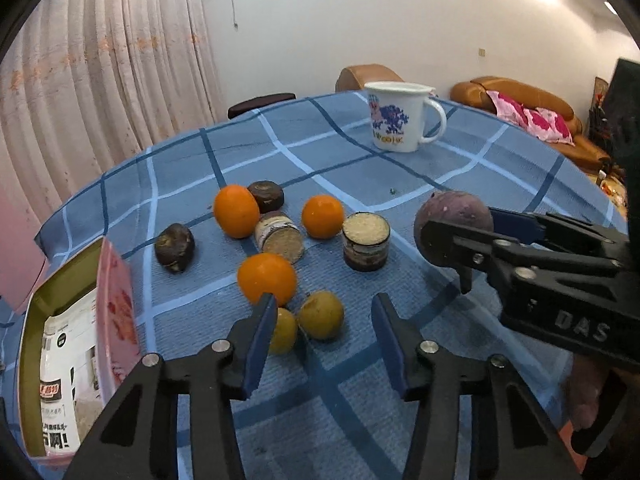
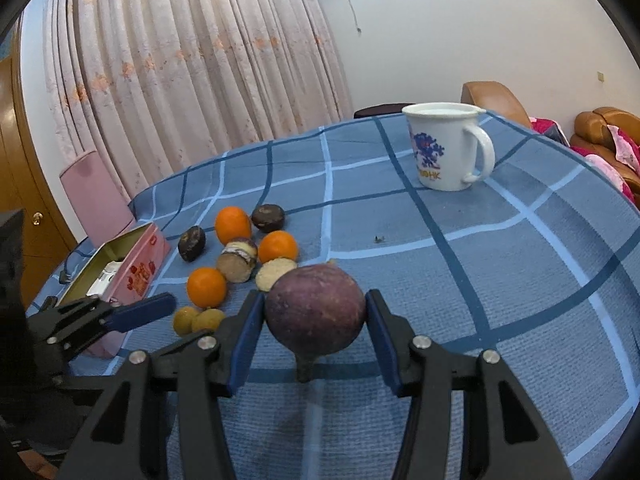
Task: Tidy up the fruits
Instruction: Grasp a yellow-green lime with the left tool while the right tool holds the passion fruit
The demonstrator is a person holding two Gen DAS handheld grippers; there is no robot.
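Between my right gripper's [image 2: 316,332] blue pads sits the purple fruit [image 2: 316,316], clamped from both sides and held above the blue checked tablecloth [image 2: 500,300], its short stem pointing down toward me. From the left wrist view I see that same fruit at the right, off the cloth, with the right gripper's black frame across its front.

My left gripper [image 1: 324,320] stands with its fingers spread wide and nothing between them. It hovers over two small yellow fruits [image 1: 320,314] that lie side by side, touching. Just behind them is an orange [image 1: 267,278], partly covered by the tip of my left finger.

Farther back the rest of the pile is gathered close: two more oranges [image 1: 236,210], two dark brown round fruits [image 1: 175,247], and two cut pieces with pale, grainy faces [image 1: 366,246], one upright, one tipped on its side.

At the table's left edge lies an open pink box [image 1: 116,312] with a printed packet inside. A white mug [image 1: 396,116] with a blue print stands well apart at the far side of the table, handle to the right. Curtains [image 2: 192,60] hang behind.
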